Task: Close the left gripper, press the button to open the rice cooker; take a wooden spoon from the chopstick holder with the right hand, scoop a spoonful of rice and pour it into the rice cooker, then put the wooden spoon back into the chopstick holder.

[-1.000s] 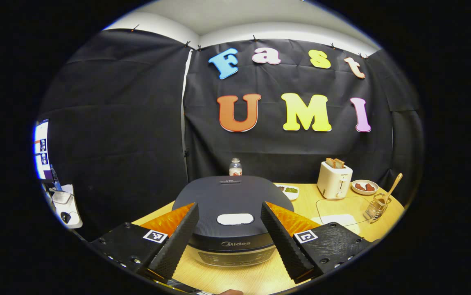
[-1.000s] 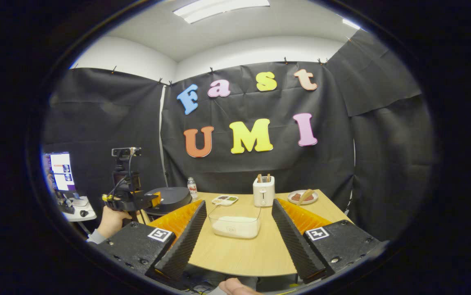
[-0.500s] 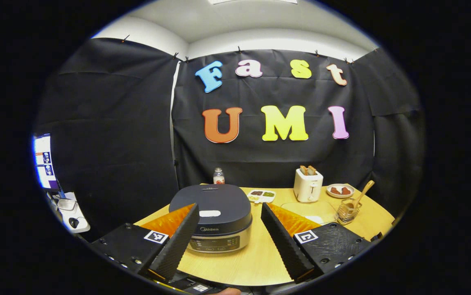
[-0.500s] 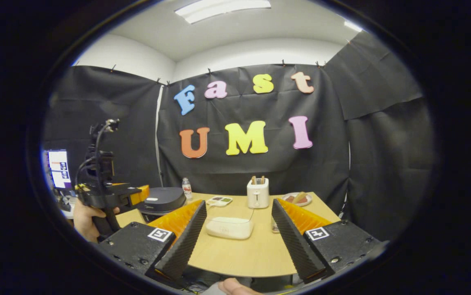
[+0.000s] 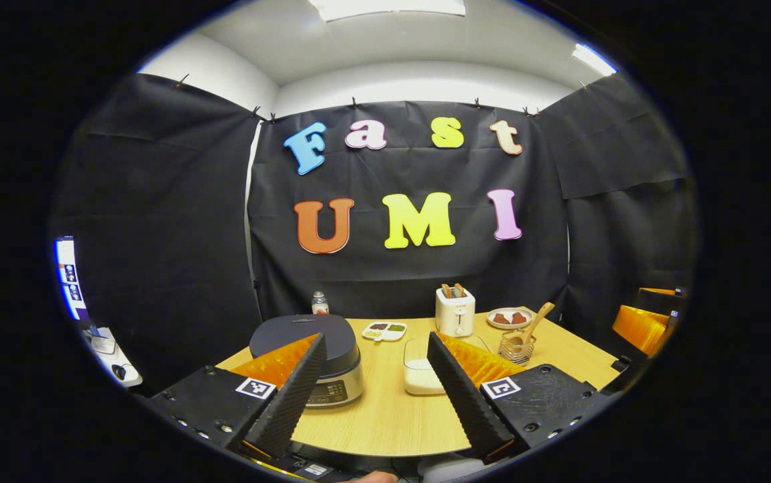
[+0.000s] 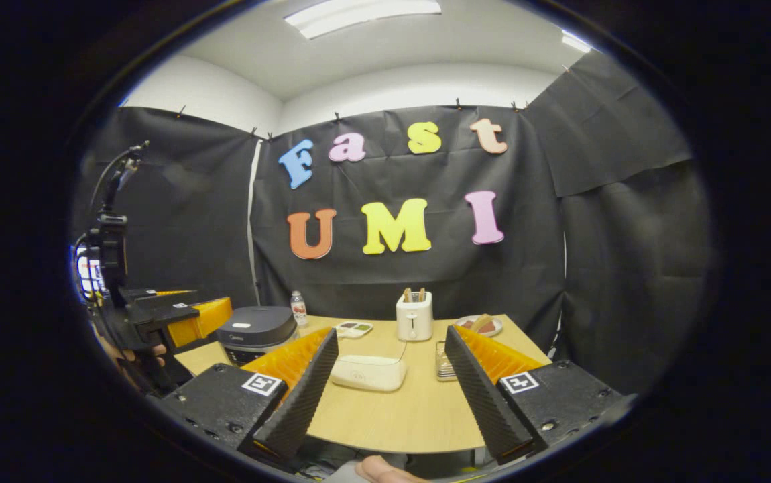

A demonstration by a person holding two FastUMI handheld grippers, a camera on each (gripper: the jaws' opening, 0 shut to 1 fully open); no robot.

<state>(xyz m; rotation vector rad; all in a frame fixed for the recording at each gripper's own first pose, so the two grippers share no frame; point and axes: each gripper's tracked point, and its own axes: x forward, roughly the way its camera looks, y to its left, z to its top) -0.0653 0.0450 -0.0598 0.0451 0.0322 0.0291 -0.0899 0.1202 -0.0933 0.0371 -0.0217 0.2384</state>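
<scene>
Black cloth is hung behind a light wooden table [image 5: 385,416], on which the task's things are laid out. In the left gripper view the rice cooker [image 5: 305,349] is seen at about ten o'clock on the table with its dark lid down; the clear container of rice [image 5: 419,372] lies near the middle, and at about two o'clock the wire chopstick holder [image 5: 516,345] is stood with the wooden spoon [image 5: 534,320] leaning out of it. A toaster [image 5: 455,312], a small plate [image 5: 507,317], a divided dish [image 5: 384,330] and a bottle [image 5: 320,303] are ranged along the far edge. The left gripper [image 5: 375,376] is held back from the table edge with its jaws spread wide and nothing between them; the right gripper [image 6: 389,382] is likewise released and empty, well apart from the holder. No step of the task is judged to be done: the lid is still down and the spoon untouched. Trouble is most likely if the button is approached with the left jaws still apart, so that it is straddled rather than pressed, or the cooker is nudged along the table. The light wire holder could also be tipped if the spoon is pulled out at a slant.
</scene>
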